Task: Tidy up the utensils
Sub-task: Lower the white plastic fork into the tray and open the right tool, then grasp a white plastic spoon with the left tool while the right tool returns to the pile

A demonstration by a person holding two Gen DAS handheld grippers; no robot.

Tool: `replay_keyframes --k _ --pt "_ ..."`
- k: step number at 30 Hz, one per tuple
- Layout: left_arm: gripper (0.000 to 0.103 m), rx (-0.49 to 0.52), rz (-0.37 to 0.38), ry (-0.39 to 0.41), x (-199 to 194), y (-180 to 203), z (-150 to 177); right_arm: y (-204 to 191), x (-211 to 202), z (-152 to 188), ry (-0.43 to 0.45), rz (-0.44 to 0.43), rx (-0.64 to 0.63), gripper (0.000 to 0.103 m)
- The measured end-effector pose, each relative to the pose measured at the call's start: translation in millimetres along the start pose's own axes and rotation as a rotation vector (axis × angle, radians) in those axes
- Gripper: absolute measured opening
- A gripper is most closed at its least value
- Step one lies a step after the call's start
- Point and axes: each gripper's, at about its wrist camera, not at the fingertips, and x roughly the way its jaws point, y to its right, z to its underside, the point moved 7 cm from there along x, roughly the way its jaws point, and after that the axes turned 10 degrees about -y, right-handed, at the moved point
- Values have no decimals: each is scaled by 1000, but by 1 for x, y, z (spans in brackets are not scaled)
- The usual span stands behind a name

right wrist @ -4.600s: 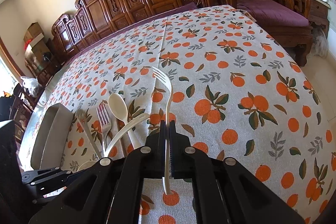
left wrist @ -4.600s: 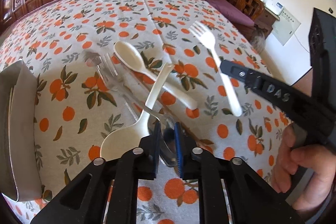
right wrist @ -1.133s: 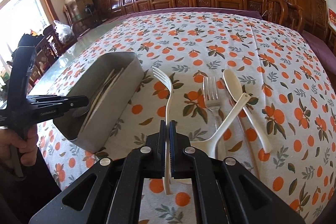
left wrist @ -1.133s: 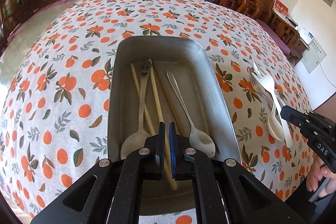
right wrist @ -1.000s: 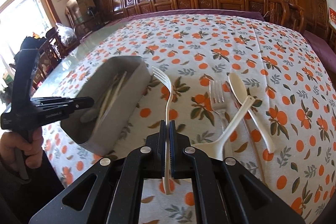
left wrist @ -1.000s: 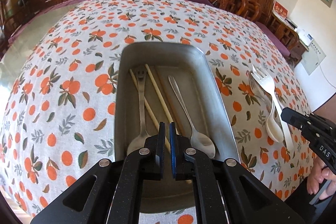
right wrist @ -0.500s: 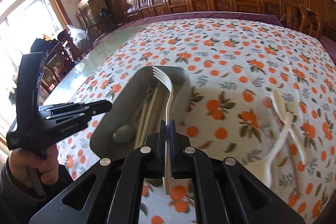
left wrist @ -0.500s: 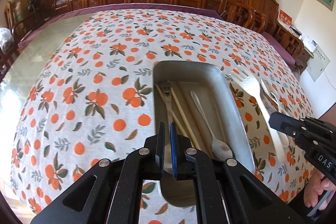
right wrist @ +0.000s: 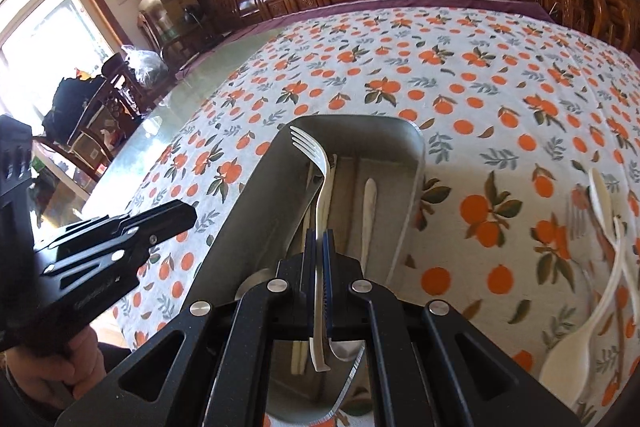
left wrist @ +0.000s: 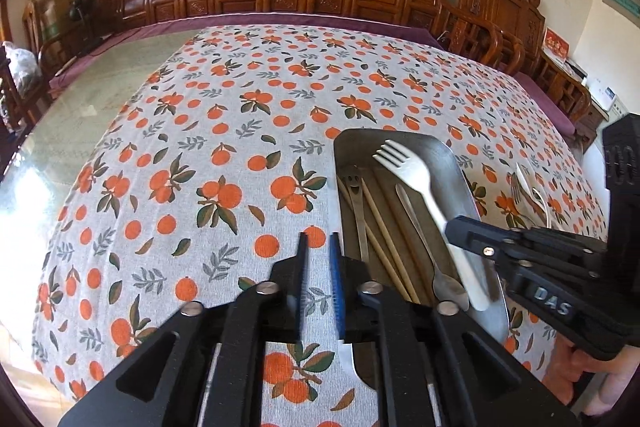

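Note:
My right gripper (right wrist: 319, 233) is shut on the handle of a white plastic fork (right wrist: 320, 163). It holds the fork over the metal tray (right wrist: 416, 163), tines pointing away. In the left wrist view the same fork (left wrist: 404, 167) hangs above the tray (left wrist: 460, 163), which holds a smiley-handled metal utensil (left wrist: 354, 187), chopsticks (left wrist: 384, 239) and a metal spoon (left wrist: 416, 223). My left gripper (left wrist: 319, 239) hovers over the tablecloth just left of the tray. Its jaws are opening, with nothing between them.
Two white plastic spoons (right wrist: 600, 195) and a metal fork (right wrist: 576, 215) lie on the orange-patterned cloth right of the tray. Carved wooden chairs line the far side of the table. A bare glass strip runs along the table's left edge (left wrist: 60, 131).
The right gripper has carried the fork from over the cloth to over the tray. The left gripper has drawn off the tray to its left, and its jaws have parted slightly.

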Motion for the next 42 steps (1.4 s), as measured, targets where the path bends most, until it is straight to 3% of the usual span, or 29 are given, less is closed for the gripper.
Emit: replay_keyframes --k 6,11,20,23,27,32,35,42 --pt "13 2 9 -1 0 3 0 -1 3 0 7 -22 -8 8" --pt "15 15 26 5 -2 13 0 7 -19 6 47 -14 -43 8" --pt "49 84 80 35 -9 53 0 69 -93 23 133 145 -86 8" --pt "50 100 91 31 -8 65 1 99 -110 30 142 229 -86 8" --pt "61 124 102 36 -10 80 3 136 -122 39 141 305 -63 8" --pt "65 150 110 24 -7 96 6 170 -124 53 140 362 -36 11" --pt "66 171 118 22 -6 108 9 186 -121 63 135 359 -12 16" --pt "66 246 150 -3 -2 148 22 208 -97 81 62 365 -14 16"
